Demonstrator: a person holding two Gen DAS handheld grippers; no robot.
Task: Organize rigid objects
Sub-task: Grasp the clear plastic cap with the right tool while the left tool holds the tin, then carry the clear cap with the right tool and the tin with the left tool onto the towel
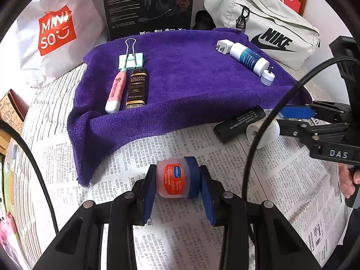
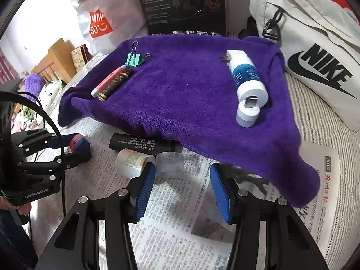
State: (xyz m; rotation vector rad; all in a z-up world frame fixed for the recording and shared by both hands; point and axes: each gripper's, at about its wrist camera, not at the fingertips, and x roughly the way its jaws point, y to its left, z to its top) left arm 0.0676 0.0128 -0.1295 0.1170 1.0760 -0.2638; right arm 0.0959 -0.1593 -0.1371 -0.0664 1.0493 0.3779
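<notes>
Blue-padded, the left gripper (image 1: 177, 183) is clamped on a small lip-balm jar (image 1: 174, 177) above the newspaper (image 1: 180, 236), near the purple towel's (image 1: 191, 78) front edge. The right gripper (image 2: 183, 186) is spread wide, nothing grasped.

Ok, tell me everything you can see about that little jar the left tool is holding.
The small jar is a squat, translucent pinkish pot with an orange-red label bearing a blue logo patch, and a dark blue lid. It looks like plastic and is closed. It lies on its side, lid toward the right, clamped between the blue pads of the left tool, over the newspaper, in front of the purple towel.
</notes>
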